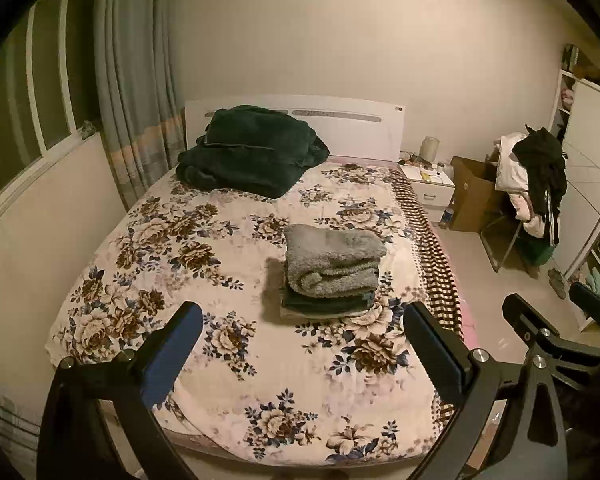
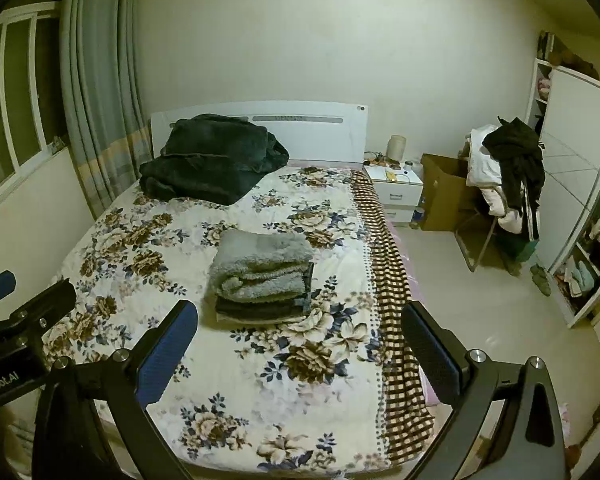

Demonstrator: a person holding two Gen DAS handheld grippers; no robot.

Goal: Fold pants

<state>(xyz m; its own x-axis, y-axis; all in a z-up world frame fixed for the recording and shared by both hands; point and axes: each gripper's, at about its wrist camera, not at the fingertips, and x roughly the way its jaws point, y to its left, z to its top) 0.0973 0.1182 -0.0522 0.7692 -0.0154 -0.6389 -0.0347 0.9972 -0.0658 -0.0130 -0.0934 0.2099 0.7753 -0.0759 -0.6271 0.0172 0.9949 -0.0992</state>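
grey pants (image 1: 334,260), floral bedsheet (image 1: 204,264), dark green blanket (image 1: 252,148)

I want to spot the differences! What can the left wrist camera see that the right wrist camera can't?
Only the left wrist view shows the right tool from the side, at its right edge. Only the right wrist view shows the left tool at its left edge, and more of the open shelves with clothes by the floor. Both show the bed, the gray fluffy pants folded on top of a small stack, the dark green blanket by the headboard, the nightstand and the chair piled with clothes. Both tools are open and empty.
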